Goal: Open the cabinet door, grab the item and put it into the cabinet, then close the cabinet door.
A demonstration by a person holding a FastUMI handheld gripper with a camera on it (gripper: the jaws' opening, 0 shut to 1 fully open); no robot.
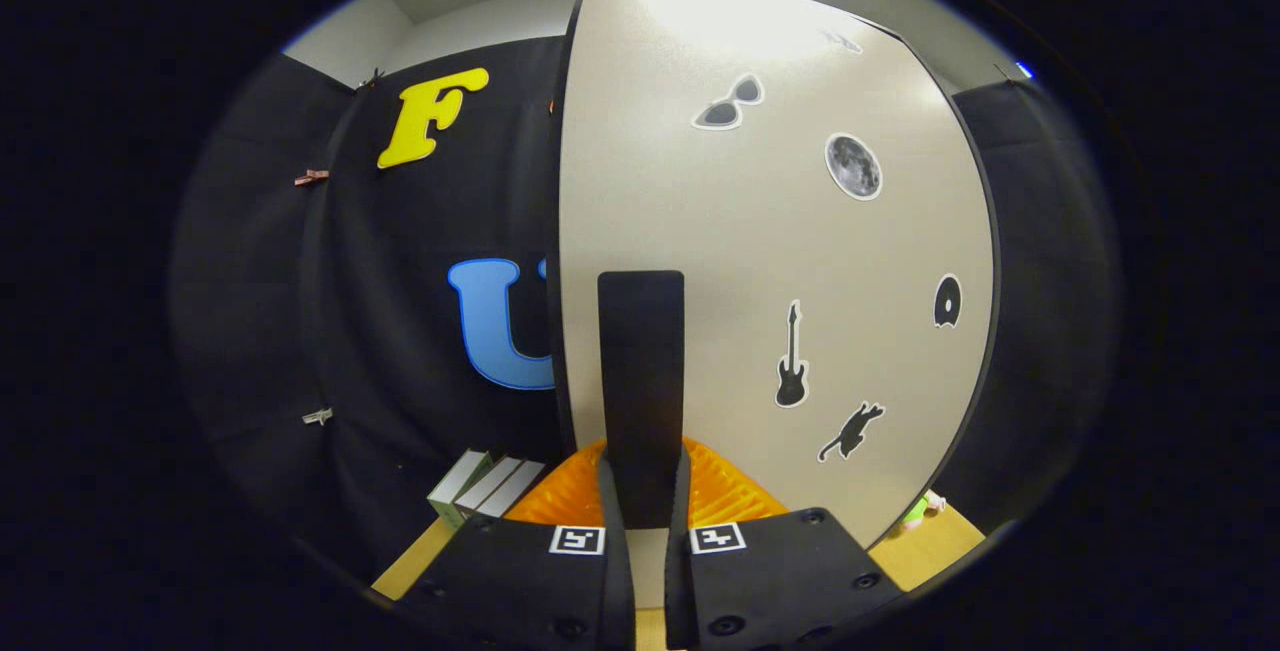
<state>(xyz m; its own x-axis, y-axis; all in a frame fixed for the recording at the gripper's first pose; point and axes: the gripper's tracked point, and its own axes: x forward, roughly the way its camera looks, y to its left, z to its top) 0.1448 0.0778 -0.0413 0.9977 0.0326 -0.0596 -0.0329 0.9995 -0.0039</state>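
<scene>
Fingers (644, 506) clamping both sides of the black handle (641, 381) on the cabinet door (760, 261). Pressing right against the pale, stickered door. Orange ridged item (720, 486) lying just beneath, on the desk (925, 541).

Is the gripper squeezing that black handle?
Yes. The gripper is shut on the black handle: both fingers press its sides, against the cabinet door.
</scene>
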